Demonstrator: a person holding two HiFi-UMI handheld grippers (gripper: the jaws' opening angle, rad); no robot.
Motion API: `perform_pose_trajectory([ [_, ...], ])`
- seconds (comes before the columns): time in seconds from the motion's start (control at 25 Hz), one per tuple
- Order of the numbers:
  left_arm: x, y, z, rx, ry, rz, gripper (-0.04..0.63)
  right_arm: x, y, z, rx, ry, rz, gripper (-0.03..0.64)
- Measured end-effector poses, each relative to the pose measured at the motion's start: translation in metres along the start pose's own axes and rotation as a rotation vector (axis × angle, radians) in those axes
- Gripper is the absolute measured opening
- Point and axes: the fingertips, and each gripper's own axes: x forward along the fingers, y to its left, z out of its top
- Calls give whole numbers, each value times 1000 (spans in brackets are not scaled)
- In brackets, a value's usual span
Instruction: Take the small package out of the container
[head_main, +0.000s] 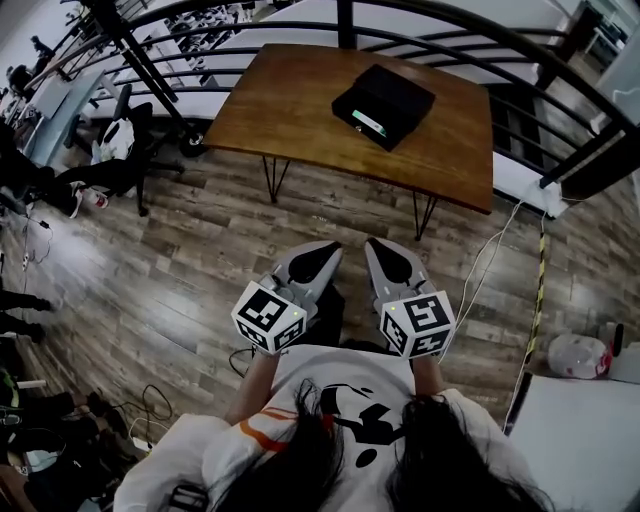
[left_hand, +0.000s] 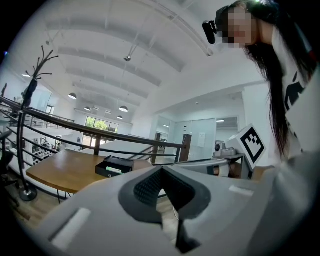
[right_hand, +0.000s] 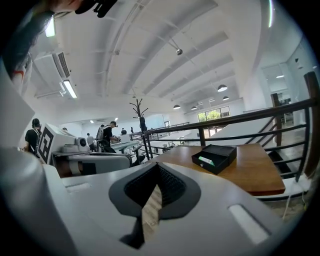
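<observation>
Head view: you stand back from the wooden table (head_main: 290, 100) with the left gripper (head_main: 325, 252) and the right gripper (head_main: 380, 250) held side by side close to your body. Both sets of fingers are drawn in to a point with nothing in them. The black container (head_main: 384, 105) sits open on the tabletop, well ahead of both fingertips and slightly toward the right gripper's side. The small package (head_main: 368, 122), a pale strip with a green end, lies inside it.

Left gripper view: your left fingers are pressed together, with only a sliver of floor showing past the pads and no object between them. The container (left_hand: 114, 166) lies far beyond the tips and off to their left, with the package (left_hand: 113, 170) visible in its open top.

Right gripper view: your right fingers are likewise closed down to a thin slit and empty. The container (right_hand: 215, 157) sits well beyond the tips and to their right, with the package (right_hand: 205, 161) resting inside.

By this evidence the task has not begun. The approach to the table, the grasp and the lift-out all remain.
</observation>
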Motion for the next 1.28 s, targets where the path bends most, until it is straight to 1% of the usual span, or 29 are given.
perform_pose_trajectory([
  [0.12, 12, 30, 5, 7, 16, -15, 0, 29, -7, 7, 14, 4, -5, 26],
  [0.28, 32, 82, 17, 16, 30, -31, 0, 76, -20, 21, 32, 13, -20, 26],
  [0.44, 53, 121, 26, -2, 38, -56, 0, 114, -34, 32, 41, 32, -42, 26],
  [0.72, 84, 172, 41, -7, 40, -115, 0, 165, -51, 46, 50, 64, -83, 26],
  [1.04, 100, 229, 55, 25, 39, -132, 0, 209, -69, 61, 49, 61, -144, 26],
  [1.16, 106, 243, 60, 35, 37, -146, 0, 218, -75, 67, 46, 51, -168, 26],
  [1.28, 112, 247, 61, 36, 37, -162, 0, 219, -80, 71, 41, 48, -192, 26],
])
